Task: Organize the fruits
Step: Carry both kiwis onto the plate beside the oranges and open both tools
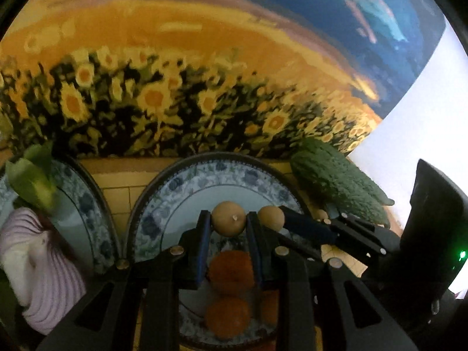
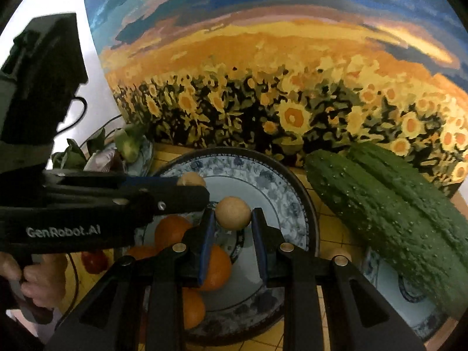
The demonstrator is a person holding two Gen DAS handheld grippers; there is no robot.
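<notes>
A blue-patterned plate [image 1: 187, 181] [image 2: 280, 187] holds several oranges [image 1: 231, 269] [image 2: 216, 269]. My left gripper [image 1: 228, 219] is shut on a small tan round fruit [image 1: 228, 218] above the plate. My right gripper [image 2: 233, 213] is shut on a second tan round fruit [image 2: 233, 213], also above the plate. Each gripper shows in the other's view: the right one [image 1: 280, 215] with its fruit [image 1: 270, 216], the left one [image 2: 193, 187] with its fruit [image 2: 191, 180]. The two sit side by side, close together.
Two bitter gourds [image 1: 336, 181] [image 2: 395, 204] lie right of the plate, partly over another patterned plate [image 2: 409, 292]. A plate at the left [image 1: 87, 204] holds a purple onion [image 1: 38, 263] and corn [image 1: 35, 175]. A sunflower painting [image 2: 263, 87] stands behind. A red fruit [image 2: 95, 260] lies on the yellow tiled table.
</notes>
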